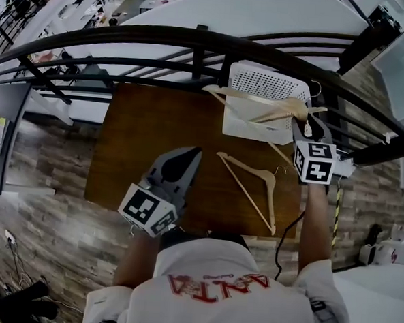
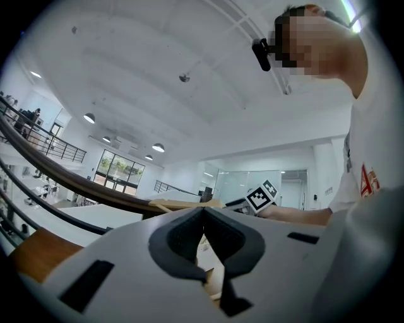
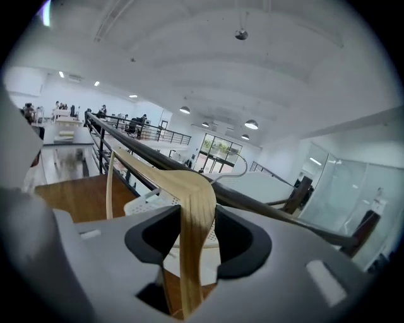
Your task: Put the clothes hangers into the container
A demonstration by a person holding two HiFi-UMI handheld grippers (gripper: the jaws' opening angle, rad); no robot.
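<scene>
A white perforated container (image 1: 261, 82) stands at the far right of the brown table (image 1: 142, 140). My right gripper (image 1: 305, 123) is shut on a wooden hanger (image 1: 274, 102) near its hook and holds it over the container's rim. In the right gripper view the hanger (image 3: 158, 176) runs up between the pads of the right gripper (image 3: 196, 217), with the container (image 3: 146, 203) just beyond. A second wooden hanger (image 1: 252, 184) lies flat on the table in front of the container. My left gripper (image 1: 193, 152) hovers over the table's middle, tips together and empty; the left gripper view shows the same gripper (image 2: 203, 213) shut.
A curved black railing (image 1: 196, 37) runs right behind the table and the container. The table's near edge is by the person's body. A black cable (image 1: 286, 231) hangs off the table's right front corner. Wood-pattern floor surrounds the table.
</scene>
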